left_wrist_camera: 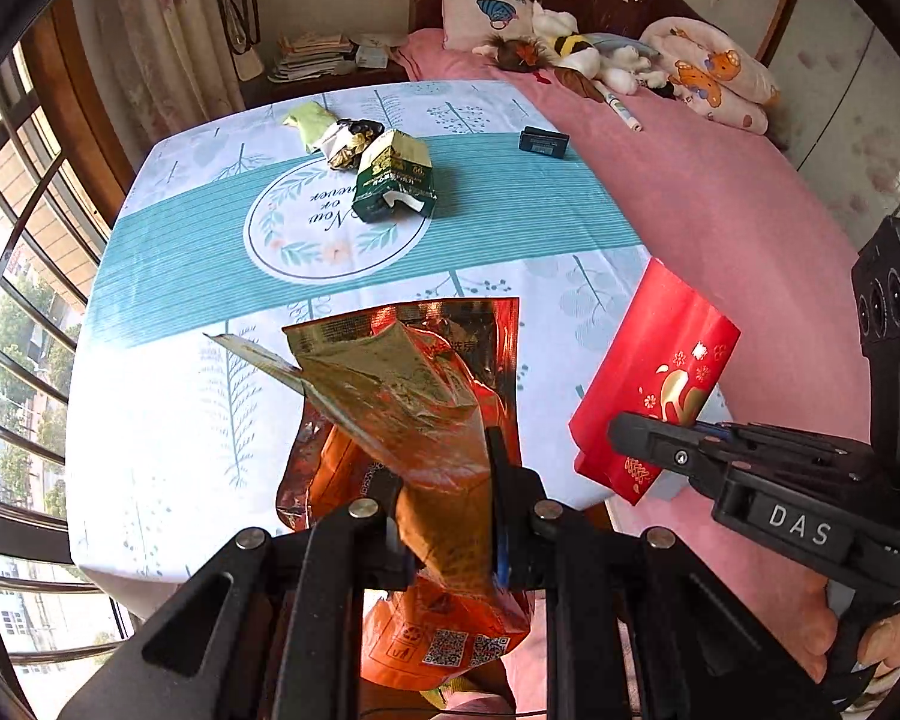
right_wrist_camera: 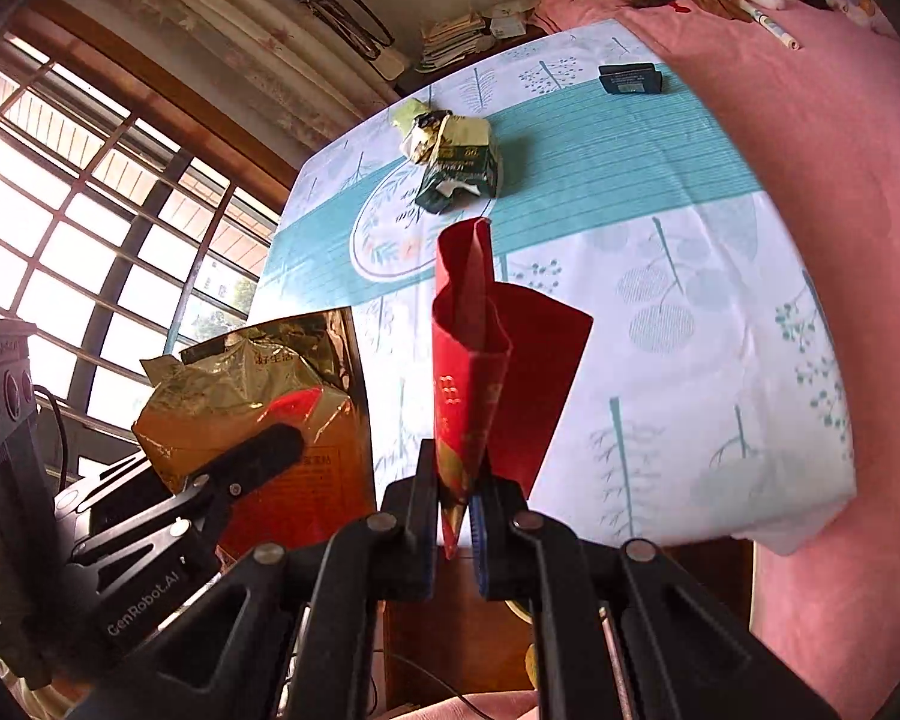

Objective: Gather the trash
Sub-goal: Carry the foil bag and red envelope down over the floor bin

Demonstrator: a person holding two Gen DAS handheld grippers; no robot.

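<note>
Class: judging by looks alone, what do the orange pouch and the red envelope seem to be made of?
Orange pouch: likely metallised plastic film, glossy; it crinkles sharply and mirrors light.
Red envelope: probably coated paper, smooth with slight sheen; it bends in one clean curl and carries gold printing.

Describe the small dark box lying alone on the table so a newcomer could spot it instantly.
Start at the table with the pale tree-print cloth and teal band, beside the pink bed. Follow the band to its bed-side end: the small dark box lies there. Unlike the green carton and crumpled wrappers clustered mid-table, it is flat, navy-black and alone.
</note>
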